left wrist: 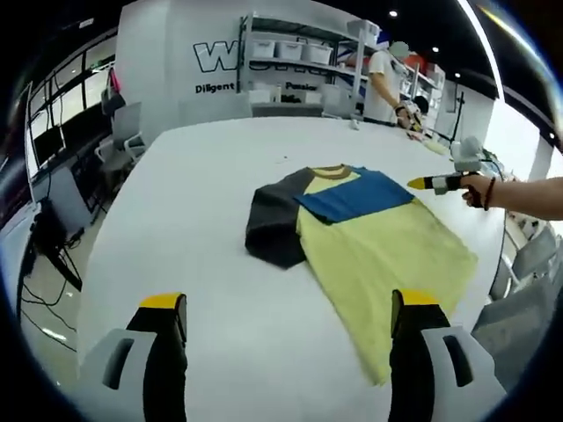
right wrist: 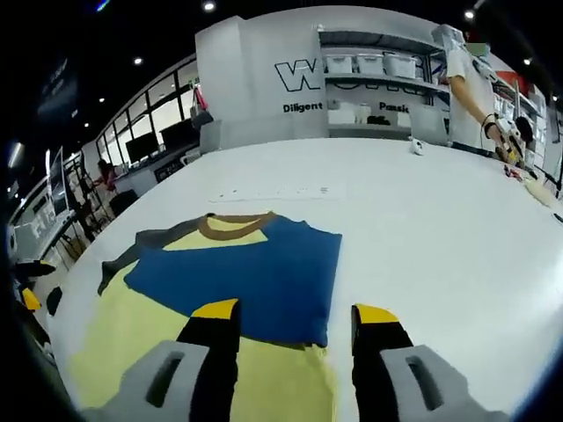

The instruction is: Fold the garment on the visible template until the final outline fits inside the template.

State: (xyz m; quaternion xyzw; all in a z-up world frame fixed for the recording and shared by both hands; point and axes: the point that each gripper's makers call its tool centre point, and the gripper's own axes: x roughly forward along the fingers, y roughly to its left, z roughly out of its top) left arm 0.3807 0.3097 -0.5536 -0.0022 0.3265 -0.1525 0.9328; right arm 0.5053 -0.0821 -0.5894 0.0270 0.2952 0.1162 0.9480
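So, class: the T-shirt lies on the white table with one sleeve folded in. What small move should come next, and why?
Probably the left hand-held gripper should reach for the dark sleeve. That sleeve lies spread flat on the white table, while the blue part is already folded over the yellow body of the T-shirt. Both hand-held grippers, the right too, are open and empty.

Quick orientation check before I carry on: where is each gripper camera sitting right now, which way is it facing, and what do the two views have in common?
Left gripper view: rides on the left gripper, held back above the white table, facing across it at the whole shirt; its two jaws stand apart, and the person's hand with the right gripper reaches in from the right.
Right gripper view: rides on the right gripper, low over the shirt, facing its blue folded part and collar; jaws apart.
Shared: the shirt, the table, the back shelving wall.
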